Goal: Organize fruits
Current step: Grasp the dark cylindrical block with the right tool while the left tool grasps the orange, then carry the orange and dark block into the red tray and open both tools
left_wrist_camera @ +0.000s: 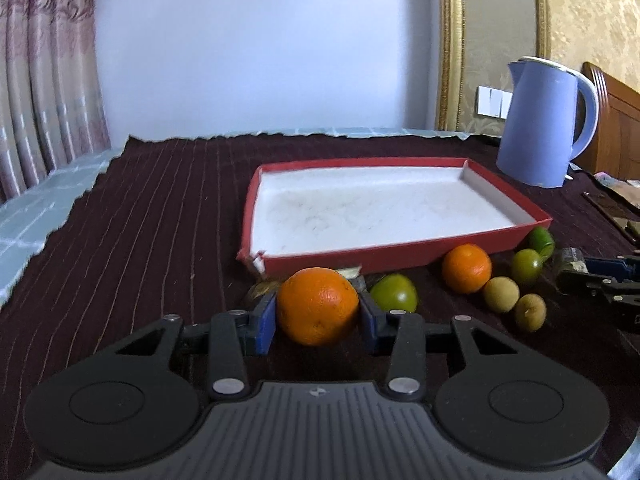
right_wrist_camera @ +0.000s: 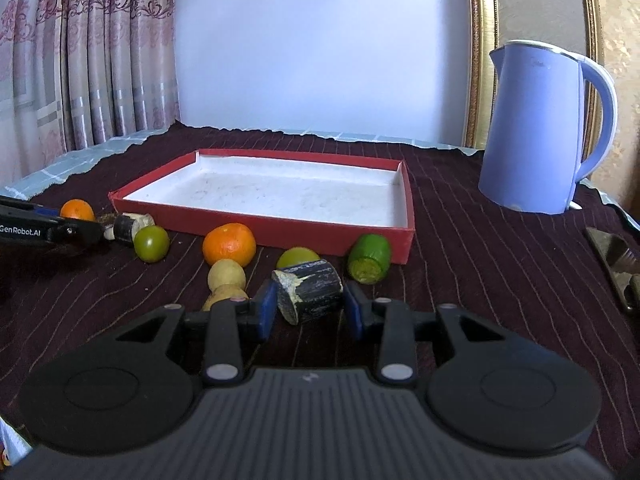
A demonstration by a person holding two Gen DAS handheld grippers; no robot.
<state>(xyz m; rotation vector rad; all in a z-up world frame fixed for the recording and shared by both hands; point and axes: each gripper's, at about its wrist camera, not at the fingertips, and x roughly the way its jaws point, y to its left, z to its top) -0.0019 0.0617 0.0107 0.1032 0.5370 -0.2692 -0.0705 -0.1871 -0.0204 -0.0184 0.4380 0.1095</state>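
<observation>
My left gripper (left_wrist_camera: pixel 318 312) is shut on a large orange (left_wrist_camera: pixel 318 306), held just in front of the red tray (left_wrist_camera: pixel 400 256) with its white floor. My right gripper (right_wrist_camera: pixel 308 300) is shut on a dark cut piece of sugarcane (right_wrist_camera: pixel 310 294), low over the cloth. On the cloth by the tray's front wall lie a small orange (right_wrist_camera: pixel 229 243), green fruits (right_wrist_camera: pixel 151 243), a cut green piece (right_wrist_camera: pixel 369 259) and two tan round fruits (right_wrist_camera: pixel 226 276). A second dark cane piece (right_wrist_camera: pixel 130 226) lies at the left, near the left gripper's fingers (right_wrist_camera: pixel 72 232).
A blue electric kettle (right_wrist_camera: pixel 536 132) stands at the back right of the table. A dark striped cloth (right_wrist_camera: pixel 500 280) covers the table. Curtains (right_wrist_camera: pixel 80 60) hang at the left. Some metal items (right_wrist_camera: pixel 616 256) lie at the right edge.
</observation>
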